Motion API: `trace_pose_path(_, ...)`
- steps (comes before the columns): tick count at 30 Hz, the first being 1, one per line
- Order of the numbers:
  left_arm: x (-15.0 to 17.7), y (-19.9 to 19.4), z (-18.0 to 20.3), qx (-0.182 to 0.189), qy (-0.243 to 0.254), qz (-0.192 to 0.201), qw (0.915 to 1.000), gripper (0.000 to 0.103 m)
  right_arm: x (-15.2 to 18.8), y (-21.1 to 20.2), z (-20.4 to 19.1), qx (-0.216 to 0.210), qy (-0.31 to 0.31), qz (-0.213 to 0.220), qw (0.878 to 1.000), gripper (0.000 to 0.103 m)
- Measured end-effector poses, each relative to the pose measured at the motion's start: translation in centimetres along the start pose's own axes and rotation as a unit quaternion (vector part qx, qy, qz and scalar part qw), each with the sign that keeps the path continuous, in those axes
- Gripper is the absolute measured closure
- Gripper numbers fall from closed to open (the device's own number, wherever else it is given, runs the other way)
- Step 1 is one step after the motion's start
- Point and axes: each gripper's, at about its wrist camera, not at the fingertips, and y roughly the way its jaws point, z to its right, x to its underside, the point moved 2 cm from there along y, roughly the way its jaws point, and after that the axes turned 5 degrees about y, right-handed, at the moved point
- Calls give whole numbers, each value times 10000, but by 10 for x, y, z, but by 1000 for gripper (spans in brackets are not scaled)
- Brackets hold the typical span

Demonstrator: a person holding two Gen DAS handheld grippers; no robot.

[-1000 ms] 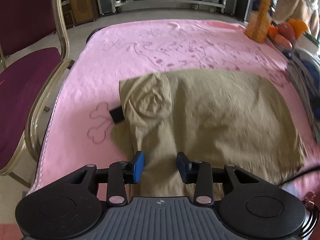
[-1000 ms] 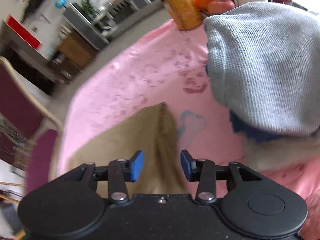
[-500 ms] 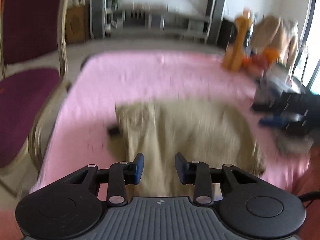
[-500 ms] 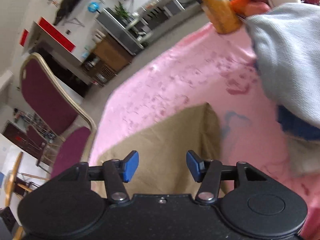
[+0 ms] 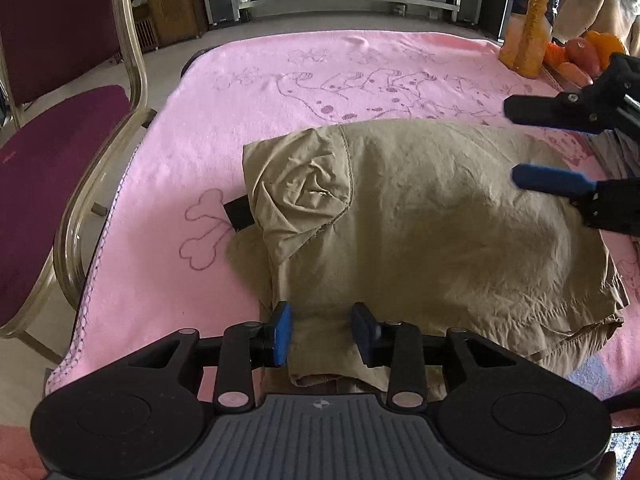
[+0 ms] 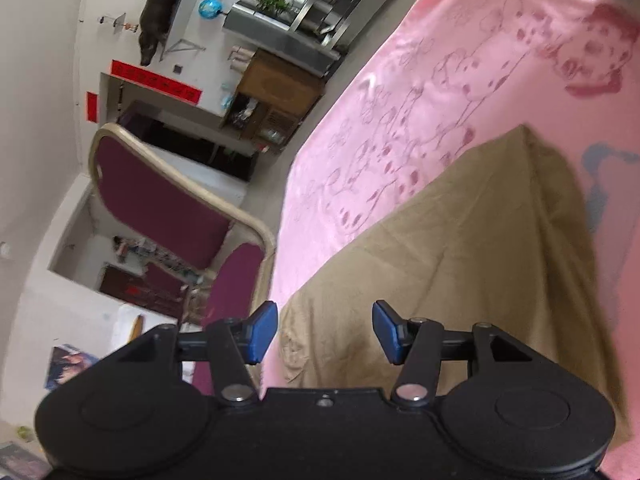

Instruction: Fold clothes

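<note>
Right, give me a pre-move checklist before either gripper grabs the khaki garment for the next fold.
1. Left gripper open and empty: ok, its blue pads stand apart over the near edge of the khaki garment.
2. Right gripper open and empty: ok, pads apart, nothing between them.
3. Garment fully on the pink blanket: cannot tell, its near edge is hidden behind the left gripper.
4. Garment lying flat: not ok, a bunched pocket area is rumpled at its left end.
5. Black tab tucked in: not ok, it sticks out from under the left edge.
6. Room on the blanket beyond the garment: ok, bare pink there.
</note>
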Motion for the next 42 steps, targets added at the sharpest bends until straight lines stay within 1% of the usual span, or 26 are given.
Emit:
trace_pose_path(2, 0, 1, -2, 26, -26, -4, 10000, 67, 4, 8, 6, 92, -87, -166, 9998, 52)
trace_pose_path(3, 0, 2, -2, 23, -20, 1, 10000, 67, 7, 11, 8, 260, -204, -183, 9993, 58)
trace_pose_path(4, 1, 2, -2, 8, -1, 11, 10000, 66, 7, 12, 11, 583, -335, -126, 9977, 77)
trace_pose_path(5, 2, 2, -2, -7, -12, 6, 10000, 63, 6, 13, 16, 907, -369, -81, 9952, 103)
trace_pose_path(6, 2, 3, -4, -21, -36, -5, 10000, 58, 5, 9, 20, 1159, -333, 1, 9927, 103)
trace_pose_path(9, 4, 5, -12, 69, -243, -77, 9997, 52, 2, -15, 31, 1709, -21, 426, 9844, 103)
trace_pose_path(11, 5, 5, -20, 219, -467, -152, 9986, 51, 3, -37, 34, 2147, 9, 685, 9743, 103)
trace_pose_path(13, 7, 4, -21, 265, -530, -162, 9981, 51, 7, -55, 37, 2543, 95, 818, 9636, 102)
trace_pose_path(14, 8, 2, -19, 235, -475, -133, 9985, 51, 10, -64, 38, 2813, 83, 896, 9554, 95)
trace_pose_path(15, 9, -1, -16, 171, -367, -90, 9991, 51, 14, -71, 37, 3070, 23, 977, 9467, 92)
trace_pose_path(16, 11, -5, -13, 93, -254, -30, 9996, 51, 17, -78, 37, 3172, -21, 1035, 9427, 91)
trace_pose_path(17, 13, -11, -11, 18, -158, 85, 9998, 54, 20, -86, 37, 3136, 10, 1080, 9434, 88)
trace_pose_path(18, 15, -18, -9, -56, -65, 219, 9997, 63, 22, -92, 35, 3033, 59, 1123, 9462, 88)
trace_pose_path(20, 18, -28, -6, -146, 52, 414, 9990, 68, 28, -100, 28, 2806, 25, 1222, 9520, 82)
trace_pose_path(22, 18, -30, -4, -137, 52, 484, 9987, 69, 32, -104, 21, 2518, -124, 1294, 9590, 79)
trace_pose_path(24, 19, -32, -3, -127, 52, 553, 9984, 75, 35, -102, 12, 2165, -297, 1281, 9674, 76)
trace_pose_path(27, 20, -34, -2, -113, 53, 658, 9978, 77, 40, -90, -1, 1627, -670, 1074, 9785, 72)
trace_pose_path(30, 21, -37, 0, -99, 53, 762, 9970, 80, 46, -72, -11, 1163, -974, 624, 9865, 71)
trace_pose_path(31, 21, -35, -1, -93, 42, 716, 9974, 80, 47, -65, -12, 1082, -1034, 469, 9876, 71)
trace_pose_path(34, 23, -26, -4, -75, -5, 490, 9988, 75, 51, -47, -11, 1070, -1101, 49, 9881, 71)
trace_pose_path(35, 23, -23, -5, -69, -21, 414, 9991, 73, 52, -42, -7, 1194, -1066, -61, 9871, 71)
trace_pose_path(36, 24, -20, -6, -63, -37, 339, 9994, 71, 55, -39, -3, 1440, -1031, -160, 9841, 71)
trace_pose_path(37, 24, -18, -7, -57, -53, 263, 9996, 71, 57, -37, 2, 1733, -1023, -231, 9793, 75)
trace_pose_path(38, 25, -15, -9, -51, -69, 188, 9998, 71, 58, -36, 7, 1931, -1005, -276, 9756, 87)
trace_pose_path(39, 26, -14, -8, -67, -39, 166, 9998, 70, 57, -39, 10, 2021, -946, -275, 9744, 91)
trace_pose_path(42, 29, -15, -4, -141, 68, 168, 9997, 68, 51, -51, 15, 2171, -724, -187, 9733, 95)
